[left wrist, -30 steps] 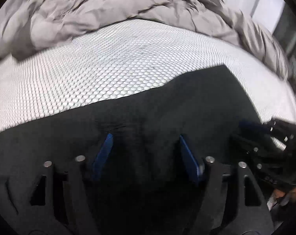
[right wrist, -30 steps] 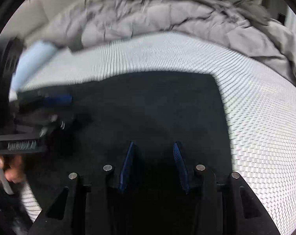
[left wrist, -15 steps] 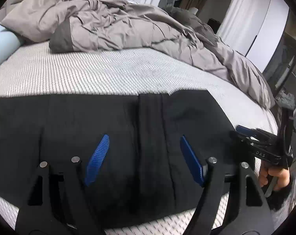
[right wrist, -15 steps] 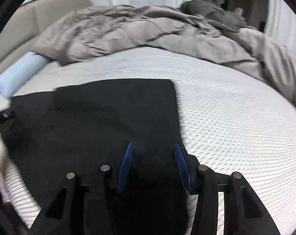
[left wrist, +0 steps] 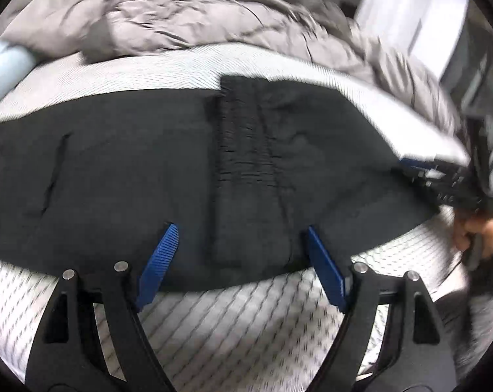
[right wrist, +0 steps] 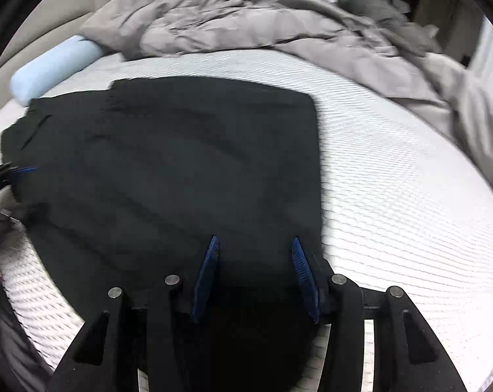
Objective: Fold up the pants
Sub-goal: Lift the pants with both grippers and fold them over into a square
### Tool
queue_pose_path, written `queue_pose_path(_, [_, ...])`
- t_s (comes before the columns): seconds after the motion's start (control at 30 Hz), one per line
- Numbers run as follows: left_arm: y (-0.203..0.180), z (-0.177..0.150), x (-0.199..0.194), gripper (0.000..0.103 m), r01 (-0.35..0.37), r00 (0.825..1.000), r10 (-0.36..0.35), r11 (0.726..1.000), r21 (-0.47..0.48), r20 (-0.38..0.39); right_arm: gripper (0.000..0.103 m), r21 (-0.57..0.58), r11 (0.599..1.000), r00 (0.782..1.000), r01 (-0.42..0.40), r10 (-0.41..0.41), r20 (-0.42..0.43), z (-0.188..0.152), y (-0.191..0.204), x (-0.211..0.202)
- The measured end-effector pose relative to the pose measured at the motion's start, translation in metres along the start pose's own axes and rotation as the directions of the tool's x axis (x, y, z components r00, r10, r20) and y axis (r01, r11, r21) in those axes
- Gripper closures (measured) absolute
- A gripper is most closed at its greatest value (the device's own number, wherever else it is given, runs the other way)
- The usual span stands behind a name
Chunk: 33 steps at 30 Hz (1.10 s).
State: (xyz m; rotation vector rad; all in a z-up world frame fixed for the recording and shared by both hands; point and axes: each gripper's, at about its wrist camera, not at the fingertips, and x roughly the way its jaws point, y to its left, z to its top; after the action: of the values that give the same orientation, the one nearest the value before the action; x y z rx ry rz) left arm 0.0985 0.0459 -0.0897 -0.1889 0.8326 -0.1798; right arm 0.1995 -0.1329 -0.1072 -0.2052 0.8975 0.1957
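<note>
The black pants [left wrist: 168, 170] lie flat across the white mattress [left wrist: 233, 333], filling the left wrist view from nine o'clock to three o'clock, with the grey duvet [left wrist: 187, 16] heaped at twelve. The left gripper [left wrist: 241, 254] hangs above the near hem, its jaws opening with nothing pressed between the blue pads, and the right gripper [right wrist: 254, 268] likewise stands parted over the cloth at six o'clock of its own view, gripping nothing. The fabric looks soft, light and limp, so it should be pinched at an edge or corner, such as the one at three o'clock, or it will likely sag and bunch.
</note>
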Motion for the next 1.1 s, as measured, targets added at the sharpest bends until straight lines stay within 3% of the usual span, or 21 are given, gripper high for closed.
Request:
queue_pose_path(0.1, [0.039,-0.008,-0.032,0.024,-0.041,0.999,0.046,0.987,-0.157,0.029,0.045,0.070,0.996,0.998,-0.054,0.052,0.040,0.000,-0.012,-0.009])
queue_pose_path(0.17, [0.062,-0.014,-0.049,0.020,-0.044,0.998,0.055,0.971,-0.234,0.041,0.028,0.118,0.991,0.996,-0.059,0.049,0.080,0.001,-0.018,-0.018])
queue_pose_path(0.2, [0.076,-0.016,-0.056,0.017,-0.061,0.996,0.075,0.960,-0.273,0.042,0.025,0.140,0.987,0.992,-0.076,0.060,0.110,0.002,-0.021,-0.023])
queue_pose_path(0.3, [0.124,-0.024,-0.069,0.014,-0.127,0.987,0.157,0.895,-0.427,0.037,0.013,0.225,0.957,0.975,-0.183,0.147,0.167,0.003,-0.032,-0.033])
queue_pose_path(0.43, [0.179,-0.029,-0.074,0.013,-0.052,0.984,0.144,0.797,-0.601,0.106,0.011,0.328,0.904,0.956,-0.275,0.222,0.190,0.002,-0.040,-0.035])
queue_pose_path(0.57, [0.217,-0.020,-0.072,0.013,-0.033,0.971,0.184,0.738,-0.674,0.154,0.011,0.349,0.891,0.953,-0.289,0.232,0.197,0.007,-0.044,-0.035])
queue_pose_path(0.6, [0.223,-0.017,-0.071,0.022,-0.041,0.967,0.202,0.724,-0.688,0.155,0.011,0.351,0.889,0.951,-0.294,0.236,0.199,0.007,-0.044,-0.036])
queue_pose_path(0.7, [0.240,-0.006,-0.063,0.094,-0.196,0.944,0.327,0.652,-0.733,0.038,0.011,0.349,0.888,0.949,-0.301,0.243,0.203,0.009,-0.046,-0.036])
queue_pose_path(0.77, [0.232,0.002,-0.068,0.099,-0.211,0.932,0.358,0.667,-0.715,0.059,0.011,0.346,0.890,0.951,-0.295,0.240,0.193,0.011,-0.046,-0.034])
queue_pose_path(0.83, [0.203,0.022,-0.077,0.101,-0.275,0.904,0.418,0.734,-0.621,0.094,0.011,0.337,0.897,0.953,-0.287,0.233,0.192,0.012,-0.047,-0.033])
queue_pose_path(0.9, [0.173,0.039,-0.089,0.101,-0.282,0.894,0.425,0.779,-0.560,0.141,0.011,0.334,0.900,0.955,-0.281,0.227,0.192,0.013,-0.047,-0.033])
queue_pose_path(1.03, [0.079,0.085,-0.113,0.101,-0.229,0.895,0.344,0.901,-0.370,0.284,0.011,0.324,0.904,0.955,-0.278,0.223,0.197,0.014,-0.047,-0.033])
queue_pose_path(1.1, [0.031,0.103,-0.113,0.101,-0.204,0.900,0.293,0.938,-0.280,0.324,0.011,0.320,0.907,0.956,-0.273,0.219,0.195,0.013,-0.046,-0.033])
